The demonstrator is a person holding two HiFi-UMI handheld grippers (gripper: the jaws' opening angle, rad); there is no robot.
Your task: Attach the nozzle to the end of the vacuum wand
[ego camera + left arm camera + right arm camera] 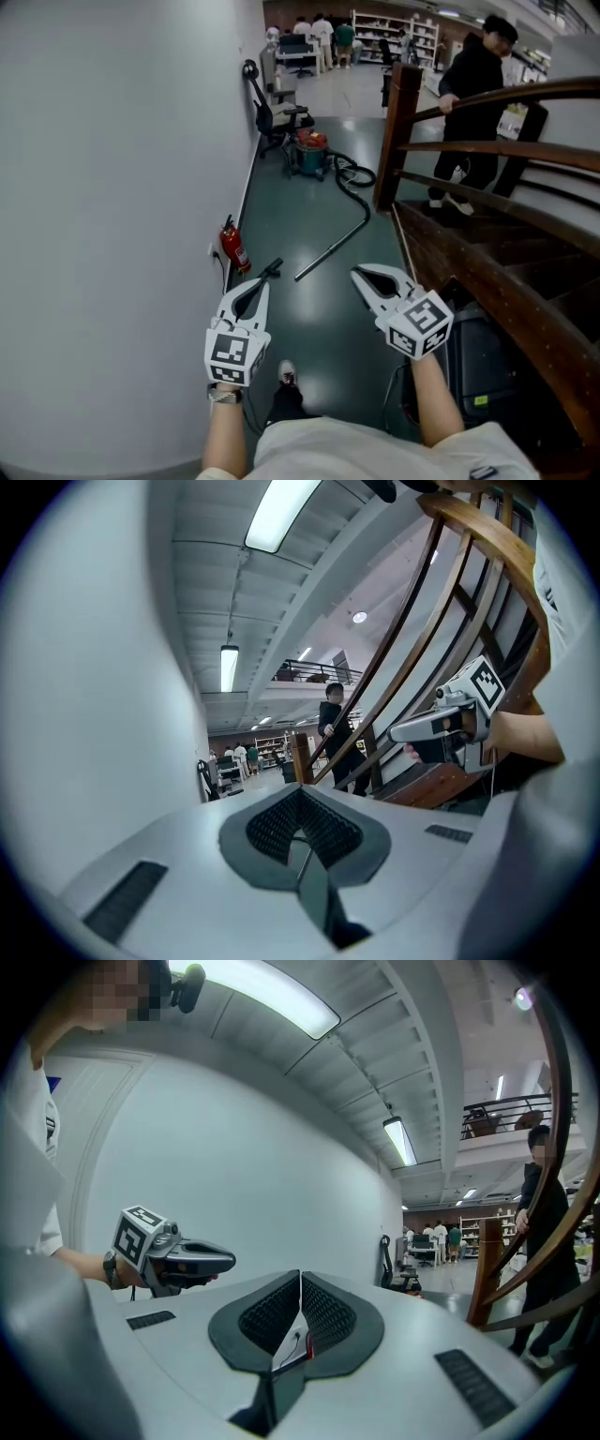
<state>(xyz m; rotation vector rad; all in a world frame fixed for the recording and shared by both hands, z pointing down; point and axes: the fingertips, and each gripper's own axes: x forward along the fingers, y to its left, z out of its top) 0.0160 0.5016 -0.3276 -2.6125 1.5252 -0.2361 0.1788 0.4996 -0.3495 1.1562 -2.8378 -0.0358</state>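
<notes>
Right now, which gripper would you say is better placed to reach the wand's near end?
Probably the left gripper: the vacuum wand ends nearer it than the right gripper in the head view. Both are shut, empty.

The right claw (300,1279) has its jaws pressed together, pad against pad. Off to the left, the left claw (223,1260) is held level before a white wall (281,1166). At right a dark-clothed person (544,1232) stands by a wooden railing (486,1283), perhaps on stairs
</notes>
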